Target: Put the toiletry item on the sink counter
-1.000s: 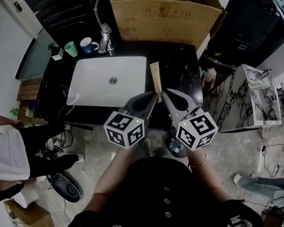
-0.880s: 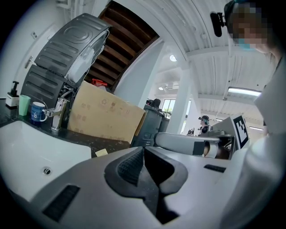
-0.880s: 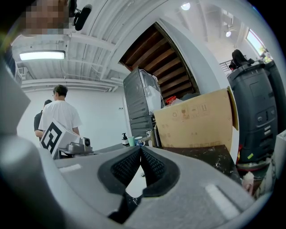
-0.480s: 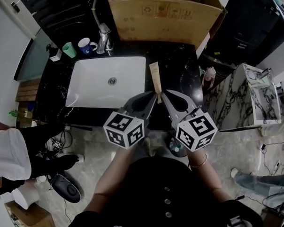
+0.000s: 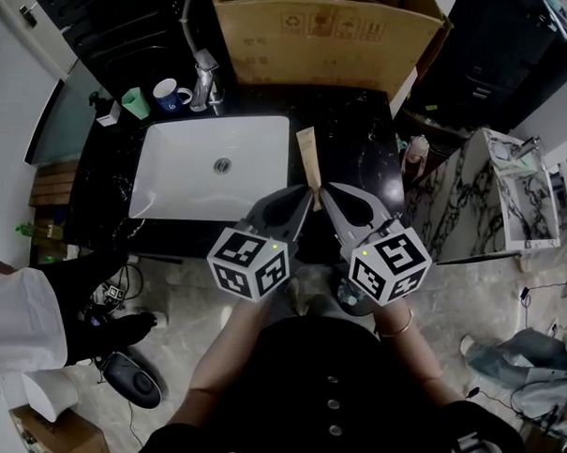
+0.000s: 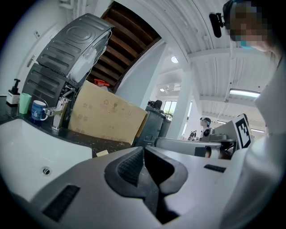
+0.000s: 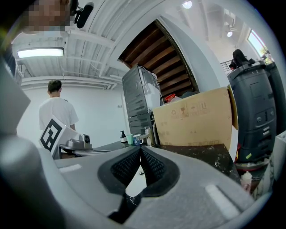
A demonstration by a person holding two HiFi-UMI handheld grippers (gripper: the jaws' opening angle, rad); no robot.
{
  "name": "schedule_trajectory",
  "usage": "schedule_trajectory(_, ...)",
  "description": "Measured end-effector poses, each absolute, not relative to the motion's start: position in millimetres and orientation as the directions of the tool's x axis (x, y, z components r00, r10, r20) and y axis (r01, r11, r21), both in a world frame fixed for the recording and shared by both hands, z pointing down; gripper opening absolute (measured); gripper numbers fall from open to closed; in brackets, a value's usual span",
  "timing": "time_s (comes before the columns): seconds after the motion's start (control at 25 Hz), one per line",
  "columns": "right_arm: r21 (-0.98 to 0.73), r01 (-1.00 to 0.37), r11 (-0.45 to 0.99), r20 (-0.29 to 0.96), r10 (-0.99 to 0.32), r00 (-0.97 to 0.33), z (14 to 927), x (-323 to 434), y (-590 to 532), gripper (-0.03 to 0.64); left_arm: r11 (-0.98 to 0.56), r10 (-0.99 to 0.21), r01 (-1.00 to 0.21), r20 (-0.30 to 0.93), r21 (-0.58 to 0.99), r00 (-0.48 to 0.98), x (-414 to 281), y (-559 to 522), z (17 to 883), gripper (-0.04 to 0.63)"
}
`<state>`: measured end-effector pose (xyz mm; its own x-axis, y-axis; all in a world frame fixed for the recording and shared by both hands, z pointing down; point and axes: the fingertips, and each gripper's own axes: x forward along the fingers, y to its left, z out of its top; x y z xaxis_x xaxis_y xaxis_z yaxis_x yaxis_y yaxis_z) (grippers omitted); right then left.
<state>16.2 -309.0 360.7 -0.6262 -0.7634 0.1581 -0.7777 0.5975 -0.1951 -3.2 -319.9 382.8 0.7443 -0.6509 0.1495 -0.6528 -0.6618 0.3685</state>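
Observation:
A beige toiletry tube [image 5: 308, 152] lies flat on the black marble counter [image 5: 359, 133], just right of the white sink basin [image 5: 206, 168]. In the left gripper view only a pale end of the tube [image 6: 102, 153] shows past the jaws. My left gripper [image 5: 306, 190] [image 6: 143, 149] and right gripper [image 5: 324, 187] [image 7: 140, 148] hover side by side at the counter's front edge. Their tips point at the near end of the tube. Both are shut with nothing between the pads.
A big cardboard box [image 5: 327, 31] stands at the back of the counter. A faucet [image 5: 205, 79], a blue mug [image 5: 172, 94], a green cup [image 5: 135, 102] and a small pump bottle [image 5: 108, 111] sit behind the basin. A person [image 5: 25, 326] stands at the left.
Both grippers have stayed almost still and shut. The person at the left has moved a little further out of the picture.

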Motion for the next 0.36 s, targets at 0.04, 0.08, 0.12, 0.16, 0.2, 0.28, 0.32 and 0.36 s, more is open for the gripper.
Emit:
schedule_trajectory(0.04,-0.194,-0.779,0.597,0.159,-0.764,-0.625,360.4,16.9,-309.6,0.003,-0.660,-0.654,-0.655,0.147,0.369,0.742,-3.3,-320.4,382.4,0.018)
schedule_trajectory(0.08,-0.194,-0.780,0.595,0.160,-0.765,-0.623,360.3,18.0,-310.3,0.003,-0.658,-0.656,-0.656,0.146,0.370,0.741,-3.1,-320.9,382.2,0.018)
schedule_trajectory(0.12,-0.193,-0.782,0.593,0.161,-0.767,-0.621,360.4,19.0,-311.1,0.003,-0.658,-0.656,-0.656,0.145,0.371,0.740,-2.9,-321.5,382.1,0.018)
schedule_trajectory(0.16,-0.192,-0.783,0.591,0.161,-0.768,-0.619,360.8,19.9,-312.1,0.003,-0.658,-0.657,-0.656,0.144,0.371,0.740,-2.8,-322.3,382.4,0.018)
schedule_trajectory(0.2,-0.192,-0.784,0.590,0.162,-0.769,-0.619,361.4,20.2,-313.2,0.003,-0.658,-0.657,-0.656,0.144,0.371,0.740,-2.8,-323.3,382.7,0.018)
schedule_trajectory(0.28,-0.192,-0.782,0.593,0.164,-0.766,-0.622,363.0,19.4,-315.4,0.003,-0.657,-0.658,-0.656,0.143,0.372,0.740,-3.5,-325.9,383.3,0.017)
schedule_trajectory(0.32,-0.193,-0.779,0.596,0.167,-0.763,-0.625,363.9,18.4,-316.3,0.003,-0.657,-0.658,-0.656,0.143,0.372,0.739,-3.9,-327.1,383.6,0.018)
schedule_trajectory(0.36,-0.195,-0.777,0.599,0.170,-0.759,-0.628,364.9,17.4,-317.1,0.003,-0.656,-0.658,-0.656,0.143,0.373,0.739,-4.3,-328.2,383.8,0.018)
